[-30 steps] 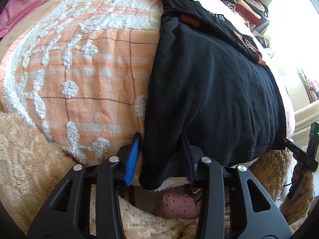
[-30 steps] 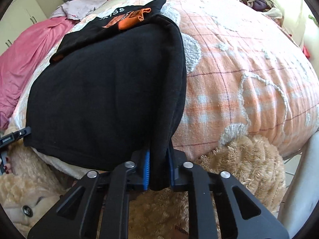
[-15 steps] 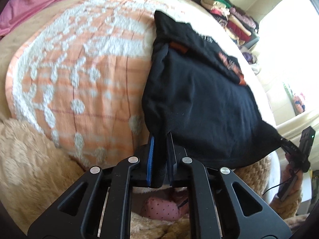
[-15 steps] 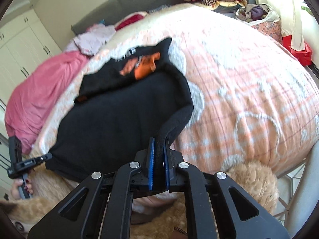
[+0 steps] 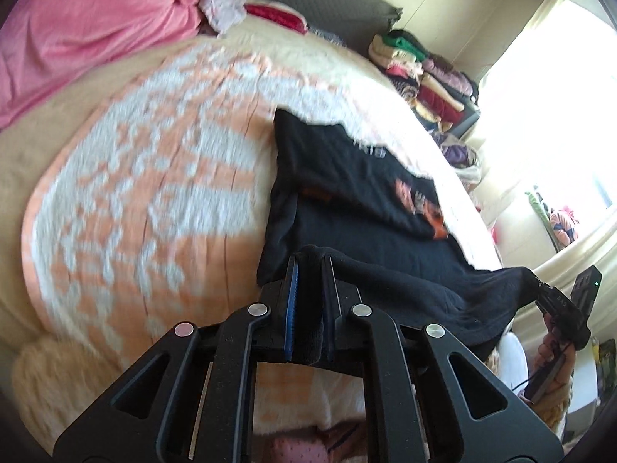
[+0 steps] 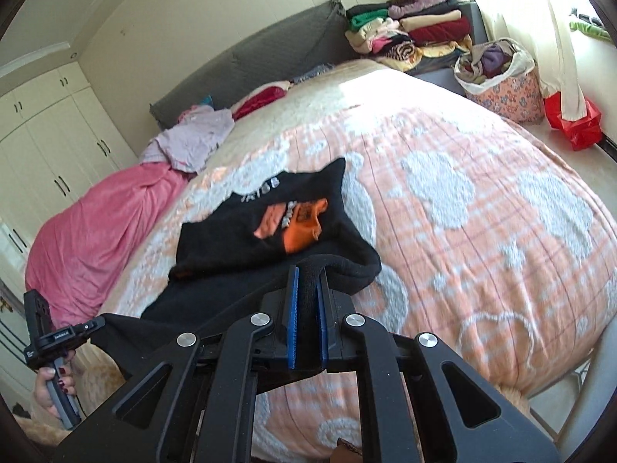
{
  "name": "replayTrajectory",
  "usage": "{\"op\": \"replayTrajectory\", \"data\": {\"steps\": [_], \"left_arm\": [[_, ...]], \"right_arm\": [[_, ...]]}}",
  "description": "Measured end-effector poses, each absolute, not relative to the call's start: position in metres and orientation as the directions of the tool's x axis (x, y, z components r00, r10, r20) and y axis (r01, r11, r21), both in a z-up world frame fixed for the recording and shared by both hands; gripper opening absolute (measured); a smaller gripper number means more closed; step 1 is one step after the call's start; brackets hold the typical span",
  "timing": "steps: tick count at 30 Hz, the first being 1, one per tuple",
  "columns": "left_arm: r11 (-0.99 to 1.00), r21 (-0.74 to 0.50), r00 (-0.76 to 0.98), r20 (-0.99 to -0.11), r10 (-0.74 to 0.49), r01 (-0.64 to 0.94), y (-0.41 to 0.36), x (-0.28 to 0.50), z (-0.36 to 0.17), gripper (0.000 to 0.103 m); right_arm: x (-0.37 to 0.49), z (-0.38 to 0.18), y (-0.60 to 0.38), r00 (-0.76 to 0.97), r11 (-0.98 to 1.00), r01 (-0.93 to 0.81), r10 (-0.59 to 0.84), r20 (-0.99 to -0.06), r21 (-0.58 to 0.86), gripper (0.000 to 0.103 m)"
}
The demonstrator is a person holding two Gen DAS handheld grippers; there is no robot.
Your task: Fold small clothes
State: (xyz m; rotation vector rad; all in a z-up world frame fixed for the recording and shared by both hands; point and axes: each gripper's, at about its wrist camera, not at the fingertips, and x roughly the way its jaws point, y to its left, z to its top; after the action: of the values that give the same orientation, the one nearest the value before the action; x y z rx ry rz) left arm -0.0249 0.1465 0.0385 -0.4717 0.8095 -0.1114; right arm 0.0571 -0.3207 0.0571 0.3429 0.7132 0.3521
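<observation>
A black T-shirt with an orange print lies on the orange-and-white bedspread; it also shows in the right wrist view. Its near hem is lifted off the bed and stretched between both grippers. My left gripper is shut on one hem corner. My right gripper is shut on the other corner. Each gripper shows in the other's view, the right one at the right edge and the left one at the lower left. The far part of the shirt rests on the bed.
A pink blanket and a lilac garment lie at the head of the bed by a grey headboard. A stack of folded clothes, a floral basket and a red bag stand beyond the bed. White wardrobes line the left.
Both grippers have risen and pulled back, lifting the shirt's near hem off the bed. The left gripper, open a second ago, has shut on the hem corner.
</observation>
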Motion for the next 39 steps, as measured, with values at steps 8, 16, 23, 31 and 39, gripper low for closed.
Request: {"op": "replayTrajectory", "data": {"steps": [8,16,23,31,39], "left_arm": [[0.893,-0.444,0.751,-0.613,-0.247,-0.068,0.158,0.004,0.066,0.005],[0.896,-0.438,0.779,-0.585,-0.226,-0.07,0.165,0.041,0.084,0.005],[0.909,-0.405,0.784,-0.594,-0.179,-0.099,0.166,0.079,0.083,0.005],[0.925,-0.352,0.765,-0.632,-0.123,-0.142,0.159,0.121,0.068,0.005],[0.934,-0.31,0.725,-0.683,-0.089,-0.178,0.158,0.152,0.044,0.005]], "right_arm": [[0.091,0.081,-0.317,0.748,0.891,-0.208,0.41,-0.521,0.403,0.008],[0.14,0.099,-0.304,0.766,0.893,-0.221,0.407,-0.497,0.392,0.007],[0.179,0.095,-0.292,0.769,0.908,-0.203,0.379,-0.515,0.366,0.008],[0.22,0.071,-0.286,0.749,0.926,-0.146,0.333,-0.573,0.348,0.008],[0.246,0.037,-0.281,0.715,0.942,-0.094,0.29,-0.636,0.324,0.008]]}}
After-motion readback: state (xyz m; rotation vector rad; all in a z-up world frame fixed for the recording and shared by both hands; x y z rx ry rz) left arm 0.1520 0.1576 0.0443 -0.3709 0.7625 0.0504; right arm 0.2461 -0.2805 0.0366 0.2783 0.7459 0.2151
